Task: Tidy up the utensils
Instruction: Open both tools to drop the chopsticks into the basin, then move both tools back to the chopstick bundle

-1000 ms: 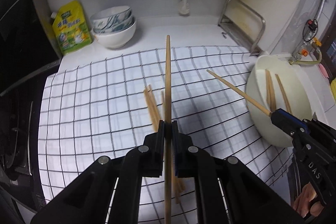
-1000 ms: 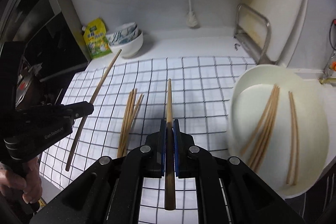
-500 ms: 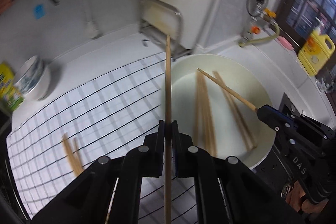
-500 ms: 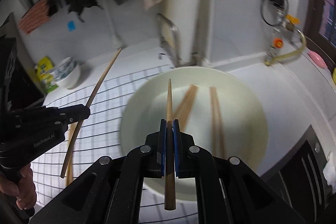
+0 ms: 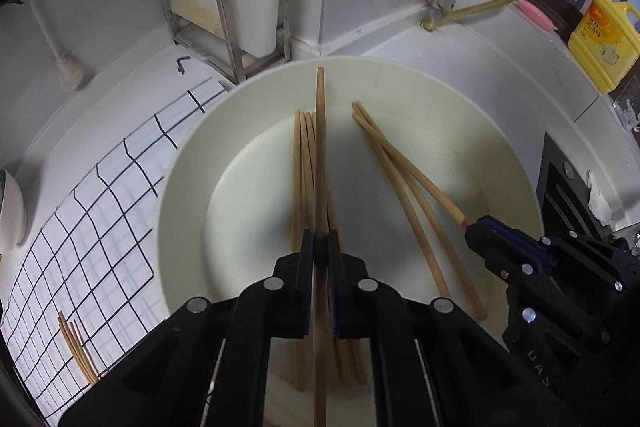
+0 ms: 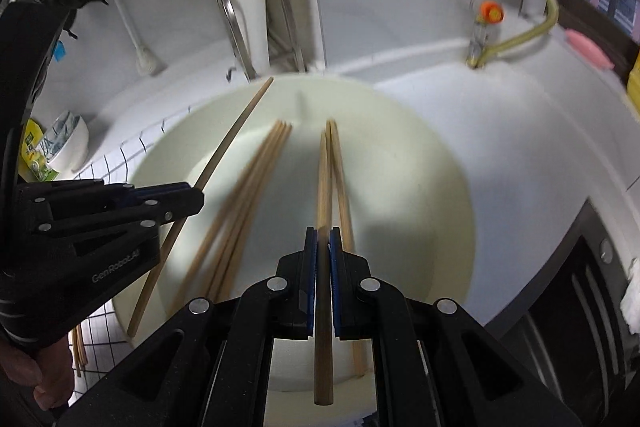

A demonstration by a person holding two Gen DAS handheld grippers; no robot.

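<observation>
Left wrist view shows the left tool (image 5: 320, 259) clamped on one chopstick (image 5: 320, 147), poised over the white basin (image 5: 500, 147) at centre frame. The right tool (image 5: 480, 227), at the right edge, grips a second chopstick (image 5: 436, 197) over the same basin. Two clusters of chopsticks (image 5: 304, 167) already lie inside. A few loose chopsticks (image 5: 78, 355) remain on the checked cloth (image 5: 100, 227) at lower left, so the sorting looks mostly done, with both held sticks not yet released.
</observation>
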